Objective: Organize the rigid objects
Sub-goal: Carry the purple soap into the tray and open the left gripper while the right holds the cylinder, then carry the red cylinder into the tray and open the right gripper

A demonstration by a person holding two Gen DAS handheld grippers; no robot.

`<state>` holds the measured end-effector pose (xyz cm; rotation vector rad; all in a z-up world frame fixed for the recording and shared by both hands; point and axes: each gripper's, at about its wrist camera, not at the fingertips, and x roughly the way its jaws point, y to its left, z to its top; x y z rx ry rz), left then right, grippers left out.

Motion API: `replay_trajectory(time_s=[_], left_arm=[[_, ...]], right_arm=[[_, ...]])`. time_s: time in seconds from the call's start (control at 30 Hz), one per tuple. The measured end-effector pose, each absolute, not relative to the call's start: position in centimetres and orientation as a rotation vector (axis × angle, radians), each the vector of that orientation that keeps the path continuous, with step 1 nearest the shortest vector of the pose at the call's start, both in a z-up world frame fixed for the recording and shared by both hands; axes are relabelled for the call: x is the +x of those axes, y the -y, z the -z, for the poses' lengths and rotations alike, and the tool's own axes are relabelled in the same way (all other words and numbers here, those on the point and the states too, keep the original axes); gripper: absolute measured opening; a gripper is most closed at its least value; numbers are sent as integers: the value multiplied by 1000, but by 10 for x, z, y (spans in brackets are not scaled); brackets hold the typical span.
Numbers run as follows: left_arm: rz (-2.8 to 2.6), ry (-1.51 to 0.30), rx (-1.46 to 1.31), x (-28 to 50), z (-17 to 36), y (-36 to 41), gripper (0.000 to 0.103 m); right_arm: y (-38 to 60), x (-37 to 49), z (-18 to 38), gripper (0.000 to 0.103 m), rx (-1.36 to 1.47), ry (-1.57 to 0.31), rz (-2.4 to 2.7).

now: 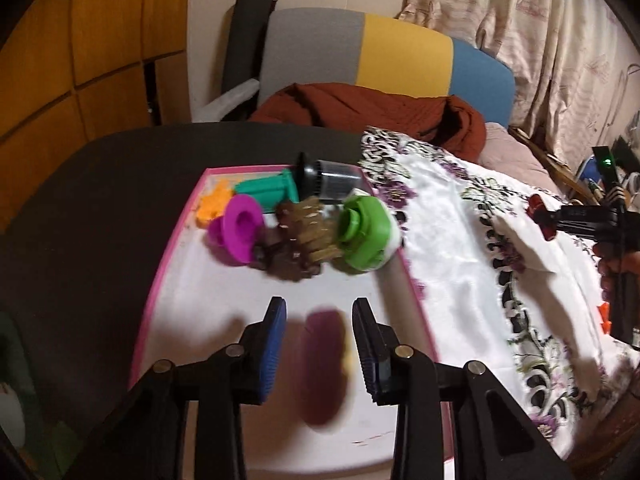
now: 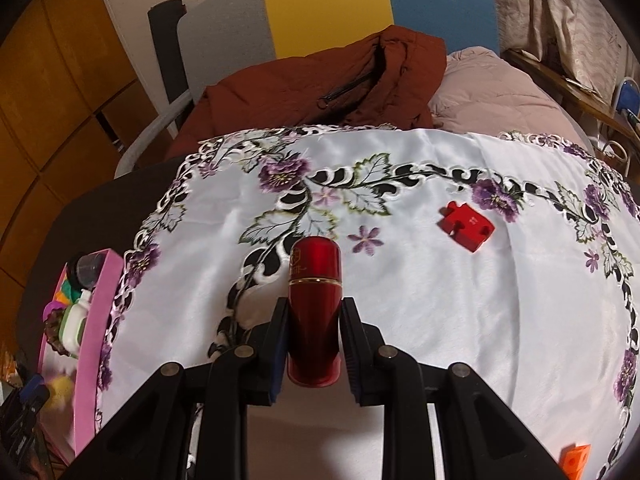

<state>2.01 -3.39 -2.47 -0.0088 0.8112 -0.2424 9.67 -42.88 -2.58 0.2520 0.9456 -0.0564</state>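
Two claws work here: the right claw [image 2: 314,336] pinches a red bottle [image 2: 315,292] mid-body above the cloth [image 2: 420,280], smooth, stiff and likely slippery, while the left claw [image 1: 319,340] brackets a blurred purple piece [image 1: 322,364] over the tray [image 1: 168,280], grip unclear.

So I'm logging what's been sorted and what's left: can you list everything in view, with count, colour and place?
Tray: one, pink rim, white floor, on the dark table.
Spools: one magenta, one teal, in the tray.
Green-capped white bottle: one, in the tray.
Black-and-clear container: one, tray's far end.
Orange piece: one, tray's far corner.
Brown comb-like piece: one, mid-tray.
Purple object: one, blurred, between the left fingers.
Embroidered cloth: one, white, right of tray.
Puzzle piece: one, red, on cloth.
Orange block: one, cloth's near edge.
Red bottle: one, in right gripper.
Chair: grey, yellow, blue.
Jacket: rust-brown.
Left gripper: over tray.
Right gripper: clamping bottle.
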Motion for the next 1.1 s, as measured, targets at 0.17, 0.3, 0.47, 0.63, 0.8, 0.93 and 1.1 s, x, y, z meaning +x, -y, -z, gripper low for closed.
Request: replay_trajectory(time_s=[0.17,0.3,0.47,0.63,0.8,0.93,1.1], left_arm=[[188,-870,-16,28,42,19,35],[217,-873,-52,24,43,11,34],[295,-894,-40,20,40,24,44],[284,-893,79,12,43,44,50],[261,-882,179,9,44,46,43],[214,-852,224,12,47,41,44],[103,-846,257,30,52,32,44]], right_arm=[[426,96,32,24,261,-966,53],[426,94,32,24,273,-966,50],[422,94,30,24,269,-957,25],[414,91,25,24,266,-939,7],[409,87,19,24,276,-914,-15],[403,85,15,24,279,-901,-42],[387,79,10,24,280,-884,-91]])
